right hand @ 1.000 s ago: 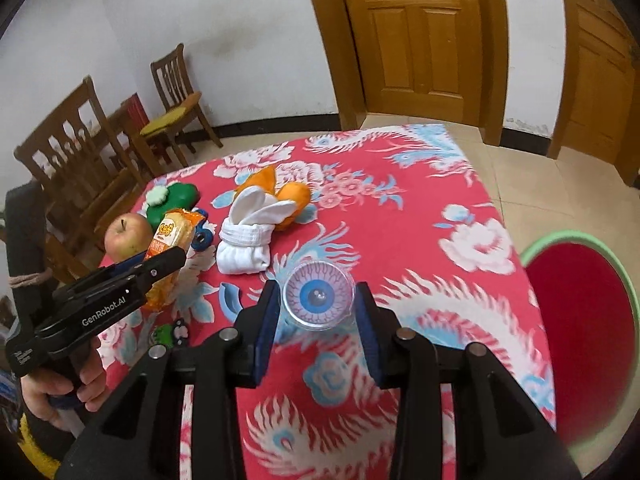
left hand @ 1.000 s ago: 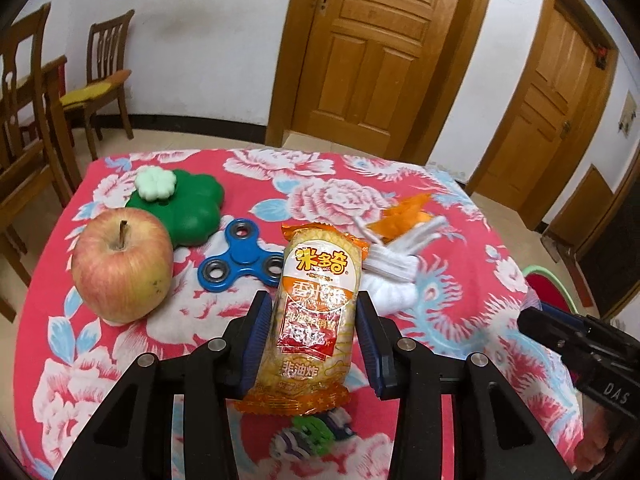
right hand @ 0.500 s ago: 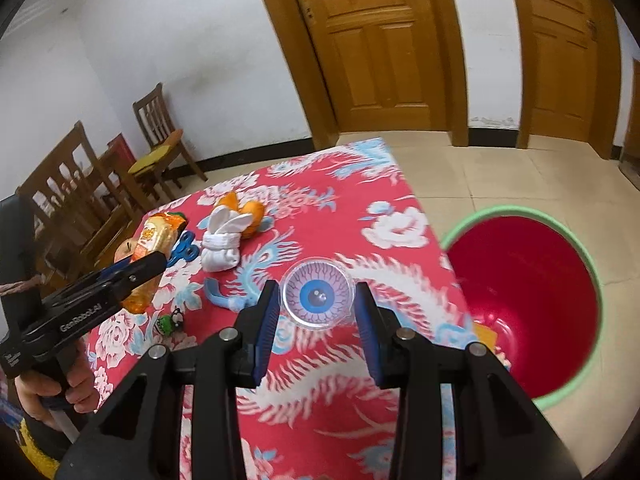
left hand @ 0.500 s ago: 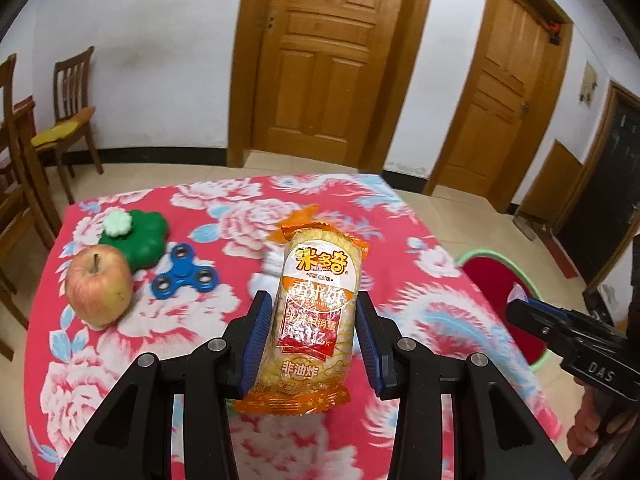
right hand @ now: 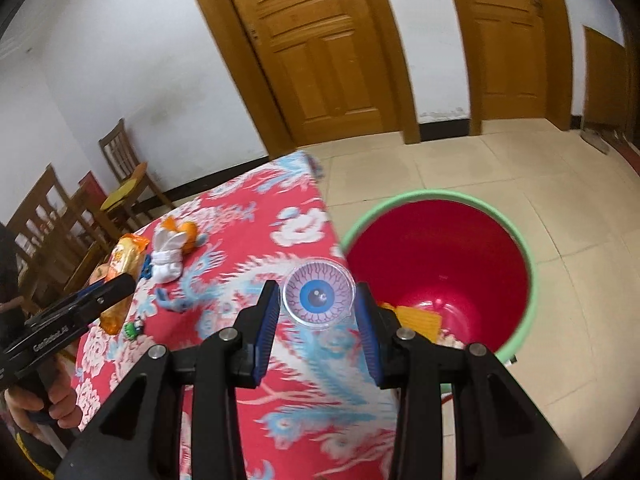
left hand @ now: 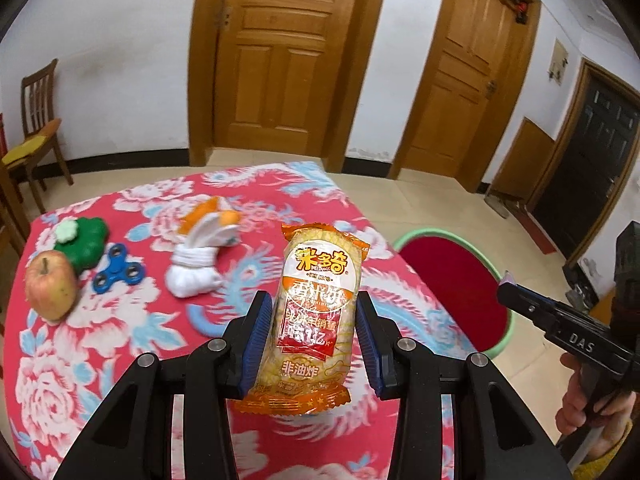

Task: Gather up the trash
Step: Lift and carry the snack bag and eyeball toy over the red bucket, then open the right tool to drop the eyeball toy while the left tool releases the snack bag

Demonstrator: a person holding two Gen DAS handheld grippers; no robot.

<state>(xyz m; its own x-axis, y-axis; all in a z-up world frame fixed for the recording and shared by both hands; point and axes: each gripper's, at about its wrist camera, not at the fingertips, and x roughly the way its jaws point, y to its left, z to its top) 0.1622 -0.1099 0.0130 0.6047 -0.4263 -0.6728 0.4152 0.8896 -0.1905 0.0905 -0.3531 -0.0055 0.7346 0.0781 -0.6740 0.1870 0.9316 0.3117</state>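
Your snack pack (left hand: 316, 312) reads 米多奇 and 非油炸, your right gripper (left hand: 576, 332) body says DAS, your left gripper (right hand: 60, 328) body GenRobot.AI

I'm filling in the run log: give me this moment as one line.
left gripper: shut on snack packet | right gripper: shut on eyeball cup | bin: beside table, some trash inside

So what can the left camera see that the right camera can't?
Only the left wrist view shows the blue spinner and green toy clearly, plus a dark doorway. Only the right wrist view shows yellow trash down inside the bin, and the eyeball cup. Both show the snack packet, white sock and red tablecloth.
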